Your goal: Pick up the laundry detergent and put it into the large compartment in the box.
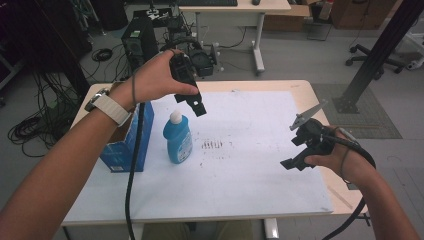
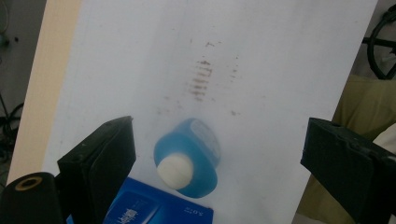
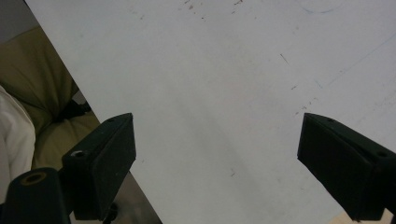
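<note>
- Left gripper [image 1: 196, 102] is up in the air above the table [image 1: 305, 90], gripped in the left hand [image 1: 157, 80], jaws spread wide and holding nothing.
- Straight below it, looking along the jaws in the left gripper view, stands the blue bottle [image 2: 189, 156] with its white cap [image 2: 174, 171] pointing up at the camera; the bottle sits between the two jaws in that view, clear of both.
- From above, the blue bottle [image 1: 178, 137] is upright on the white sheet [image 1: 250, 170], just under and slightly to the near side of the left gripper's tips.
- Just beside the bottle, on the side away from the other gripper, is a blue carton [image 1: 127, 145]; its printed top edge [image 2: 154, 207] shows under the left jaw.
- Past the bottle there is a patch of brown smudges [image 1: 212, 144] on the sheet.
- Right gripper [image 1: 292, 162] is low over the sheet's right part, well apart from the bottle, held in the right hand [image 1: 345, 160].
- Its jaws are wide apart too, nothing between them but bare white sheet [image 3: 224, 93].
</note>
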